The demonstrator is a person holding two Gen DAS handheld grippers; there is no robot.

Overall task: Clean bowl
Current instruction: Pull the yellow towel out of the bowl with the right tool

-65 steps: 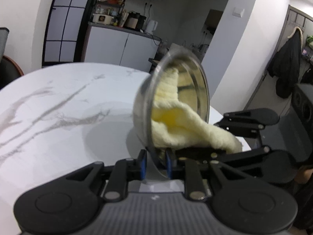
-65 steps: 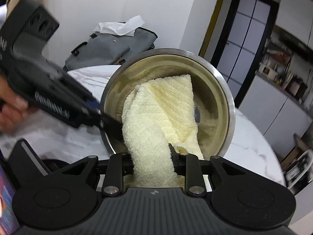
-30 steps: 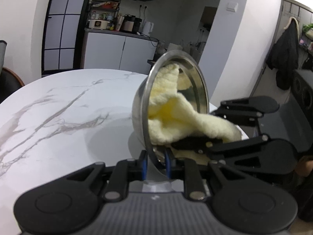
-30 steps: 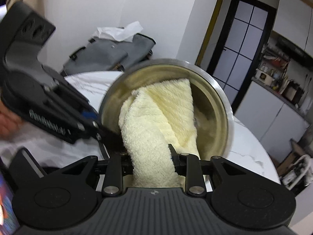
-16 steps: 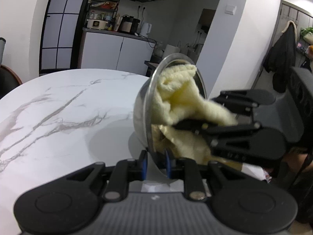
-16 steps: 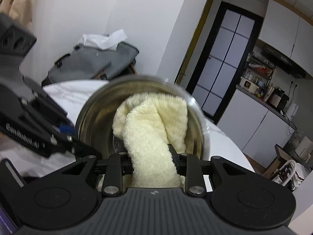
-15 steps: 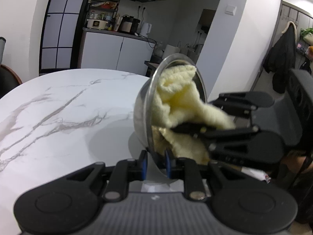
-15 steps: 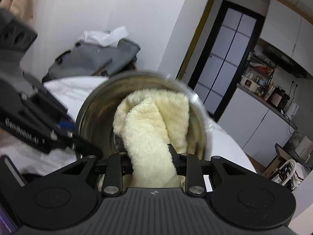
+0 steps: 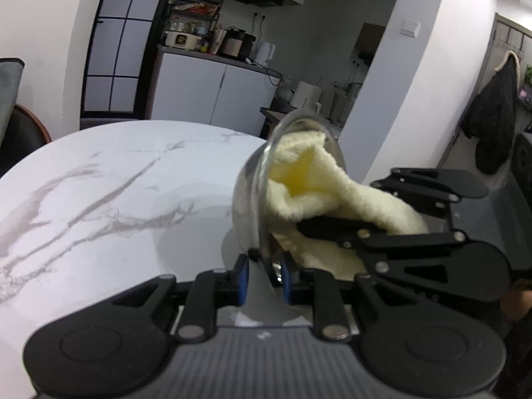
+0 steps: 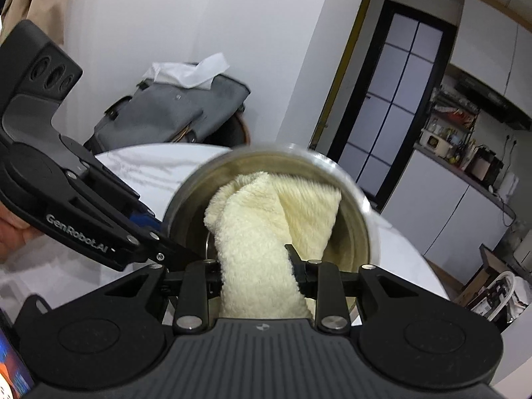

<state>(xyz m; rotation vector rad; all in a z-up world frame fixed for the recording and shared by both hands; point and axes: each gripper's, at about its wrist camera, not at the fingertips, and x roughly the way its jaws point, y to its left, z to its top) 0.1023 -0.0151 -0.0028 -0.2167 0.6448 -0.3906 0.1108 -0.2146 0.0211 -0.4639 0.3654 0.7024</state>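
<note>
The bowl [image 10: 362, 229] is motion-blurred at its rim, and the towel [image 10: 259, 242] hides most of its inside. The right claw's [image 10: 256, 267] fingertips are buried in towel — unseen. Bottom left of that claw, a screen [image 10: 13, 372] is cut by the edge — unreadable.

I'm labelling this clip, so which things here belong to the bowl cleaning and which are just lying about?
In use:
steel bowl
yellow cloth
left gripper, clamping the bowl's rim
right gripper, holding the cloth

Lying about:
grey bag
white tissue
marble table
</note>
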